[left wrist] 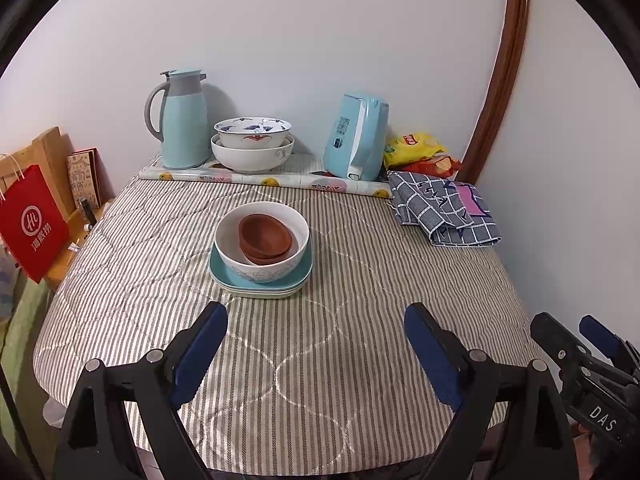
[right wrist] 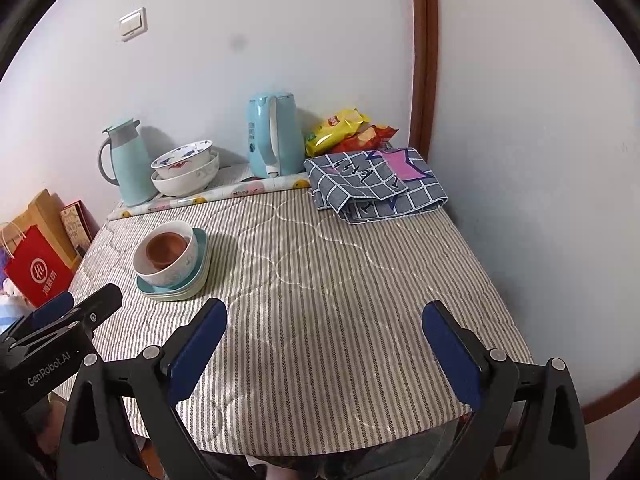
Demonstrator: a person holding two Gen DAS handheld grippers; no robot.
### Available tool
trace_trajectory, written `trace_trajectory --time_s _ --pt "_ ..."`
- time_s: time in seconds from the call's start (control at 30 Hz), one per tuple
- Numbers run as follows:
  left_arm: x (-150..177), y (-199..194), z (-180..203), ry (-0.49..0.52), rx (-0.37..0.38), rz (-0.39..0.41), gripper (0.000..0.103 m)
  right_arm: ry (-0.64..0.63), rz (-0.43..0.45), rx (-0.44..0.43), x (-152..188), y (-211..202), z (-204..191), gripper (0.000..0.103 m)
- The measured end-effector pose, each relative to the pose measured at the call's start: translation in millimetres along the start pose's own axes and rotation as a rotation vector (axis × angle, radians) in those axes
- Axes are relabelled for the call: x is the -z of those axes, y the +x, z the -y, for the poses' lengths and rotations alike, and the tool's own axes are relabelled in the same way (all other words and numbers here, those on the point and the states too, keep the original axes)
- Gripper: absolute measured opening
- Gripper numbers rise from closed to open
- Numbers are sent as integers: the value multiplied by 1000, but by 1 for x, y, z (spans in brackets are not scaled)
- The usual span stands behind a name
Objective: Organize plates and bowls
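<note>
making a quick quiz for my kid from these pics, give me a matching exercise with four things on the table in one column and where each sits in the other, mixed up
Things
1. brown bowls
2. blue-patterned bowl
3. kettle
4. checked cloth

Places
A. folded at the table's far right edge
B. nested in a plain white bowl beside the thermos jug
C. inside the white bowl on the teal plates
D. standing by the wall next to the snack bags

Pairs: 1-C, 2-B, 3-D, 4-A
</note>
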State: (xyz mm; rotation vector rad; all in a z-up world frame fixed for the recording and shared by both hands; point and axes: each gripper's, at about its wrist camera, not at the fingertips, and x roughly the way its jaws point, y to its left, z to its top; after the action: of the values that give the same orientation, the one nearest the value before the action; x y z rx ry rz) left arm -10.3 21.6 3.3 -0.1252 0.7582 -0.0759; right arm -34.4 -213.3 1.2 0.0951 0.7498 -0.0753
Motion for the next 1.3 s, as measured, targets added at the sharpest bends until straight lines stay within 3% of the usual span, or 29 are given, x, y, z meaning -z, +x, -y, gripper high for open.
trace_trajectory --time_s 1.3 --pt "2 -1 2 9 3 2 90 4 5 -6 -1 -5 2 97"
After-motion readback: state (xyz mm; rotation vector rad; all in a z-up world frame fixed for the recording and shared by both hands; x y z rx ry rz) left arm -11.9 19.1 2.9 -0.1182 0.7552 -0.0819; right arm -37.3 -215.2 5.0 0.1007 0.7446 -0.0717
